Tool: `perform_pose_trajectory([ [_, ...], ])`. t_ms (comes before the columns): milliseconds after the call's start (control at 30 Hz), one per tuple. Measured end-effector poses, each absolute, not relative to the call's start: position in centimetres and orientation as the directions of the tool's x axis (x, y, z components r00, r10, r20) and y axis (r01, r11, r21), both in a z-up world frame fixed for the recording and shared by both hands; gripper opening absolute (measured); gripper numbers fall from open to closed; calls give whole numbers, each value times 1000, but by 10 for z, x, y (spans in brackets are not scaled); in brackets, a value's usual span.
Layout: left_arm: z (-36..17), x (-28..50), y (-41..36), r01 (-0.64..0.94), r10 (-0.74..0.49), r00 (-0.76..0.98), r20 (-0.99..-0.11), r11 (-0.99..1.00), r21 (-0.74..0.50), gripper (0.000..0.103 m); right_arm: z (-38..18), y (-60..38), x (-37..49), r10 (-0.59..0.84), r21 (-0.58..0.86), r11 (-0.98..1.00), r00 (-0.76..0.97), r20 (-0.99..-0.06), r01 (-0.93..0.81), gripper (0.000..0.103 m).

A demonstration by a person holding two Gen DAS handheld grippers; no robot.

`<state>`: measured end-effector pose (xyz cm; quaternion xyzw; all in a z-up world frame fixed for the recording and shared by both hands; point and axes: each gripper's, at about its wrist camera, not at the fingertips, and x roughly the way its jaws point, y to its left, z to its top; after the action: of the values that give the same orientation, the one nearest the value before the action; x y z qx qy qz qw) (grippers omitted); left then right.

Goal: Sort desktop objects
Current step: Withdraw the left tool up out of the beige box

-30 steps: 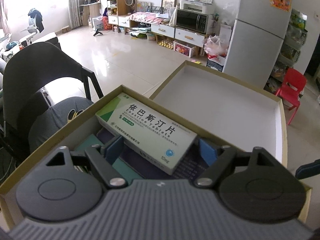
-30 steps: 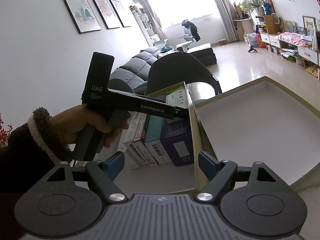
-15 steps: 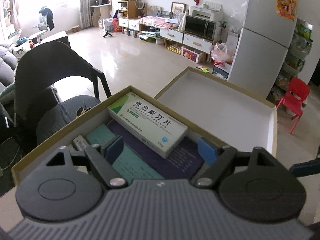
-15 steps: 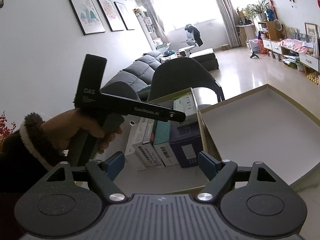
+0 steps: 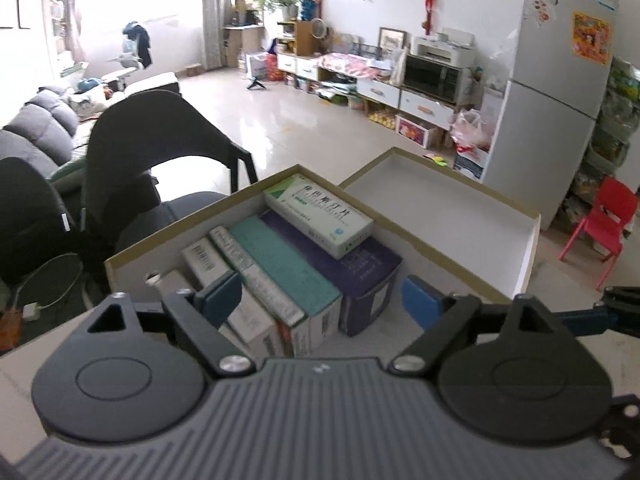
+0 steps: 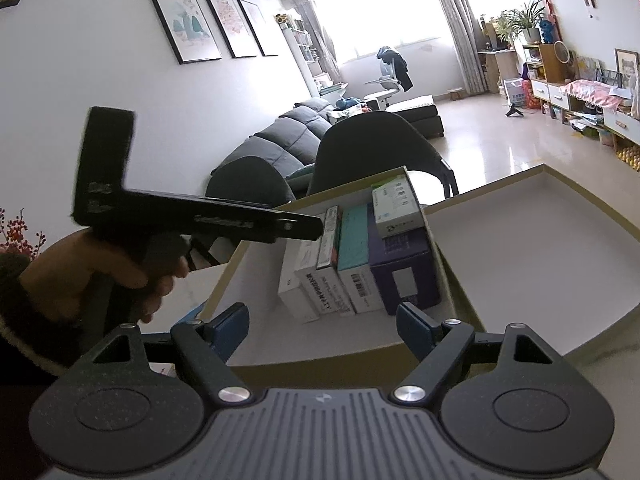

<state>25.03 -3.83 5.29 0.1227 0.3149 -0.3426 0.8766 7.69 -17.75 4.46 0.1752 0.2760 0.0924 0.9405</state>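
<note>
In the right wrist view a hand (image 6: 80, 280) in a dark fuzzy-cuffed sleeve at the left holds the black pistol-shaped handle of the left gripper (image 5: 320, 304); from its own camera that tool's blue-padded fingers stand wide apart with nothing between them, hanging over the near end of a shallow cardboard box (image 5: 176, 232). The box has brown outer walls and a smooth white lining, and it sits on the left, touching a second, matching tray (image 5: 532, 240) on its right.

Inside the left box, rectangular cartons lie side by side, packed against its right wall, their long axes running from near to far. From the left: small white cartons (image 5: 208, 260) with barcodes on their near ends, a teal-topped carton (image 5: 284, 264), then a larger dark purple carton (image 5: 368, 268) with a white label on its near face. A white and green medicine box (image 5: 320, 216) lies flat on the purple carton's far end, its printed face up and its long axis skewed, running from far left to near right.

The right tray shows only its plain white floor.

The right gripper (image 6: 320, 322) hovers at the near wall of the left box, its blue pads spread open and holding nothing.
</note>
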Motion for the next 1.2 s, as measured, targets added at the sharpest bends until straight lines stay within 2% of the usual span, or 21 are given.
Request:
perform_pose_trajectory([
  [133,56,227,-27,655,-495,609,-620,755,41,97,45,-167,71,273,375,923,827,-491,-82,83],
  [400,64,189,-8,579,-424,692,-585,809,99,103,48,-146,55,285,363,926,829,-482,-107,85],
  [867,61,140,22,428,-299,791,-534,894,134,103,40,-119,27,280,355,929,828,-485,-106,87],
  [1200,44,115,43,290,-178,819,-545,948,127,103,27,-97,13,298,366,923,817,-494,-116,90],
])
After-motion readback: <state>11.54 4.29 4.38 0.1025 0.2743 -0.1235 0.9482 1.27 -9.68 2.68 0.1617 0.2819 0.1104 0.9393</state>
